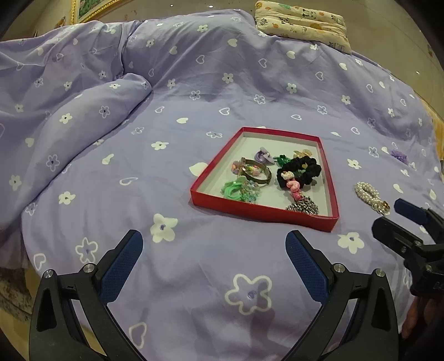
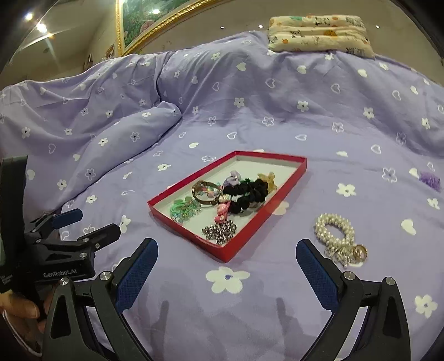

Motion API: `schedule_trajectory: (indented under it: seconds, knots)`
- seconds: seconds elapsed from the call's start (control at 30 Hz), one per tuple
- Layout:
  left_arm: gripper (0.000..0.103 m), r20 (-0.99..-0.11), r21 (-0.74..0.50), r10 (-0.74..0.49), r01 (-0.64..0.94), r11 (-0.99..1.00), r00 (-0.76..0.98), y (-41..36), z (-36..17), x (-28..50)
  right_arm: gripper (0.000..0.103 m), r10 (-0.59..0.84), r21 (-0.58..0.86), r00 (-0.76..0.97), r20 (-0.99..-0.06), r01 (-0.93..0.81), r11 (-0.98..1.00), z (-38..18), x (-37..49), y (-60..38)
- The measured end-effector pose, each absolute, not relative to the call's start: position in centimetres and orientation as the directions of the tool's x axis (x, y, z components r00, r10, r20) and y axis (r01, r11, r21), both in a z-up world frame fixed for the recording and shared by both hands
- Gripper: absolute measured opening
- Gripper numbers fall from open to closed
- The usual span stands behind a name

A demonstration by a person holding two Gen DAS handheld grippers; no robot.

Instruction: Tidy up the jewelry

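Note:
A shallow red tray [image 1: 260, 213] [image 2: 249, 236] lies on the purple bedspread and holds several pieces: a black scrunchie [image 1: 301, 169] [image 2: 247, 194], a metal bangle [image 1: 256, 173] [image 2: 204, 195], green hair ties [image 1: 234, 190] [image 2: 180, 209], a pink clip [image 1: 294, 190] [image 2: 222, 213] and a silver beaded piece [image 1: 304, 207] [image 2: 220, 232]. A pearl bracelet [image 1: 369, 194] [image 2: 335, 233] lies on the bedspread right of the tray. A small purple hair piece [image 1: 399, 157] [image 2: 430, 179] lies farther right. My left gripper [image 1: 213, 247] [image 2: 88, 222] stands open and empty in front of the tray. My right gripper [image 2: 226, 255] [image 1: 388, 216] is open and empty too, with the pearl bracelet just beyond its right finger.
A bunched fold of the purple duvet [image 1: 83, 111] [image 2: 97, 133] rises at the left. A folded patterned cloth [image 1: 302, 22] [image 2: 319, 32] sits at the far edge. A gold-framed picture [image 2: 144, 22] hangs behind. A hand [image 2: 19, 311] holds the left gripper.

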State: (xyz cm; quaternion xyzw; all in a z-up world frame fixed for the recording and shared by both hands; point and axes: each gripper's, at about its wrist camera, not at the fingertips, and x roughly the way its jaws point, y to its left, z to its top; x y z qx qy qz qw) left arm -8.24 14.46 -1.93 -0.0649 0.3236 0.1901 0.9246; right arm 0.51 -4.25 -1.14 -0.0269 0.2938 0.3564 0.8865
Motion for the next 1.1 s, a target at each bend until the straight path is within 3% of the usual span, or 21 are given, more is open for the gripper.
schedule_trajectory:
  seconds: [1.1]
  knots:
    - [0.103,-0.630,-0.013,0.287,-0.380,0.925,0.721,13.8,-1.7,-8.5,0.101,0.619,0.191,0.560,-0.551,-0.638,0.746,-2.1,0.5,-4.7]
